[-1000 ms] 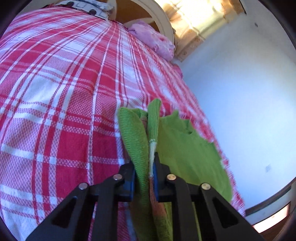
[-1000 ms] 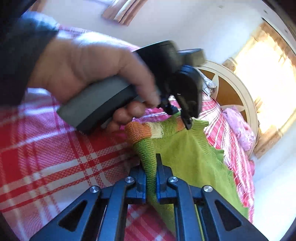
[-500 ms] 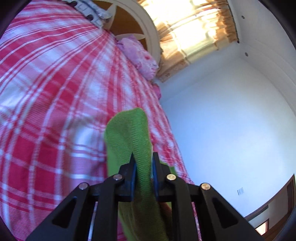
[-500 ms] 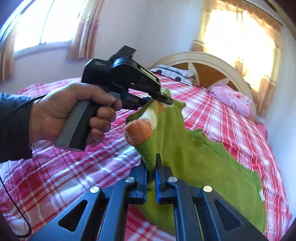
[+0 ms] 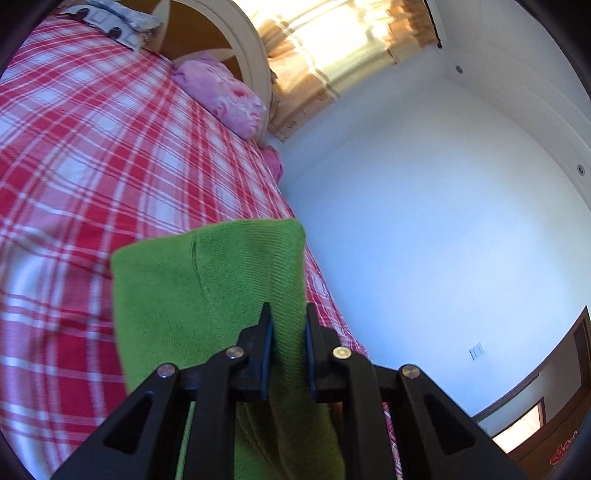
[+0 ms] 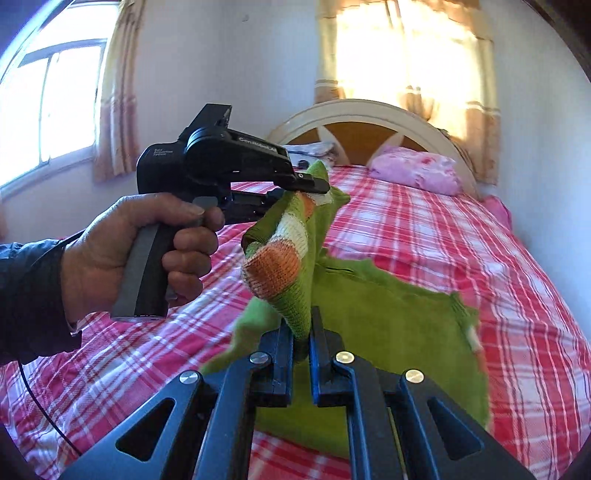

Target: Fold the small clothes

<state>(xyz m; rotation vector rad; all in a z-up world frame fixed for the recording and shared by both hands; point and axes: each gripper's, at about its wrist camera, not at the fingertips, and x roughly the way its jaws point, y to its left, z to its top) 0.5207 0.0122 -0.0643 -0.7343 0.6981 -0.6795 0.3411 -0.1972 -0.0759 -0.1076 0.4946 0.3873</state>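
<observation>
A small green knitted sweater (image 6: 388,332), with orange and cream bands at the cuff (image 6: 275,266), hangs above the bed with its lower part trailing onto the red-and-white plaid bedsheet (image 6: 461,251). The right gripper (image 6: 302,343) is clenched on a green fold just below the banded cuff. The left gripper (image 6: 314,184), carried in the person's left hand (image 6: 147,254), is clamped on another edge of the same garment farther up; in its own view the left gripper's jaws pinch a broad green panel that drapes forward over them.

Compared with a second earlier, both grippers have risen and swung across the bed, and the right one has rolled from a tilted to a level view. The sweater, then bunched low against the sheet, is now lifted and partly spread between the two grips, with its wider body opening out to the right.

This suggests the garment is being raised and shaken out for laying flat, so folding proper has probably not begun. A pink pillow (image 6: 417,171) and a patterned pillow (image 5: 110,20) lie against the arched cream headboard (image 6: 369,114); curtained windows (image 6: 406,55) and pale walls stand beyond.
</observation>
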